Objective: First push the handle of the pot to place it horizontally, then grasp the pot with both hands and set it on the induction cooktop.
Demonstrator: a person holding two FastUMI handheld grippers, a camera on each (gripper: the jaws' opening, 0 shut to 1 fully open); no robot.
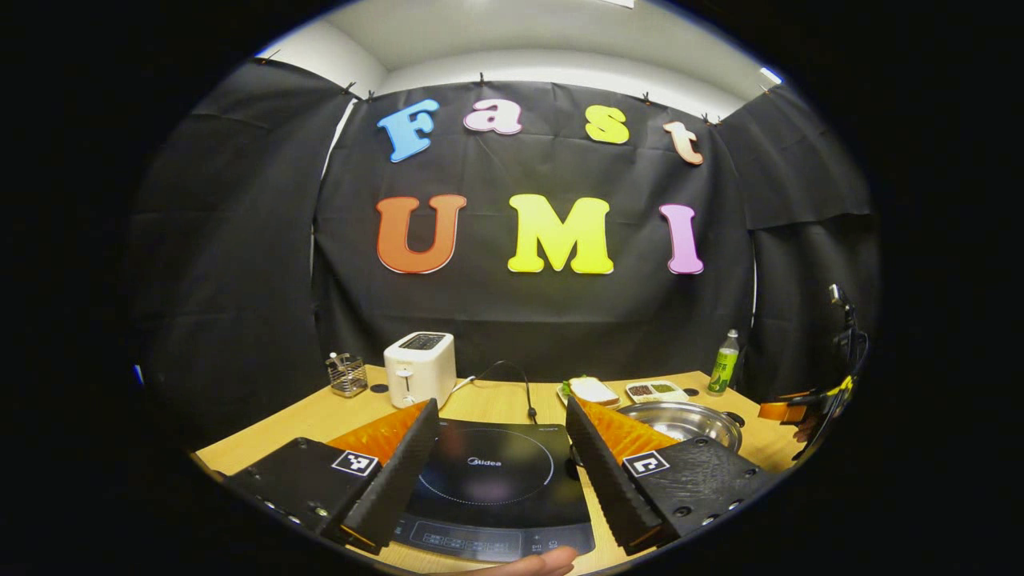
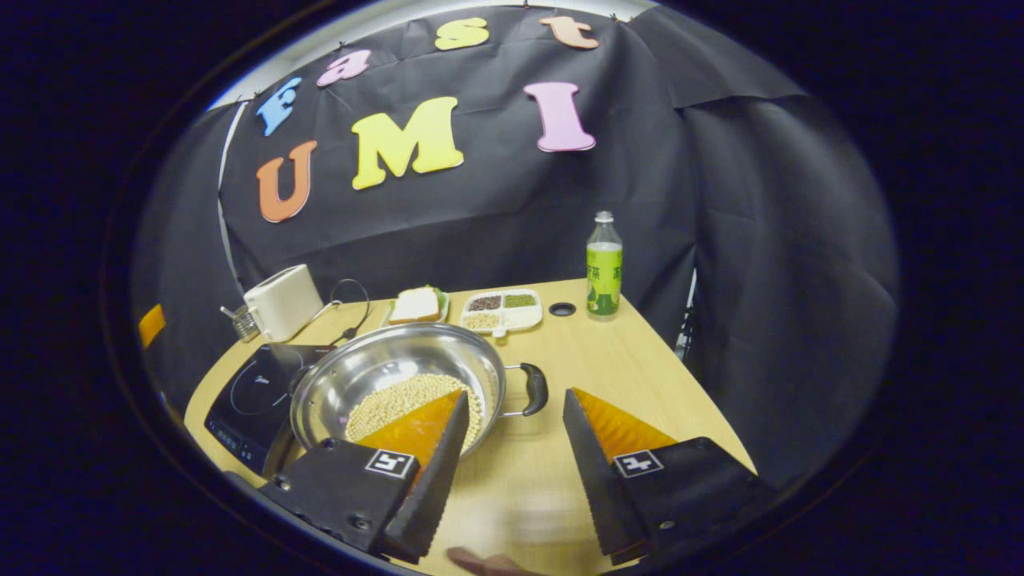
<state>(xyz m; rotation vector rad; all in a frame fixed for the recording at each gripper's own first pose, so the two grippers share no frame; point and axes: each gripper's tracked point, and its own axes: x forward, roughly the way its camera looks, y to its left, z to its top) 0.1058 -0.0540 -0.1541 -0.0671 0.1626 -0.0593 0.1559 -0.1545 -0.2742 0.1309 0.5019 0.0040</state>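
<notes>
Above the table [image 2: 608, 360], both tongs gape wide and empty — left tongs [image 1: 502, 428] over the cooktop [image 1: 496, 480], right tongs [image 2: 516, 416] beside the pot [image 2: 400, 376].

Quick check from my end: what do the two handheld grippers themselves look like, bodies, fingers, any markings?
Both match. The left gripper and the right gripper each have two wedge-shaped fingers that taper forward, with ribbed inner faces. Each finger sits on a flat black block with visible screws, and each block carries a small square black-and-white tag. No cables or sleeves can be made out on them.
</notes>
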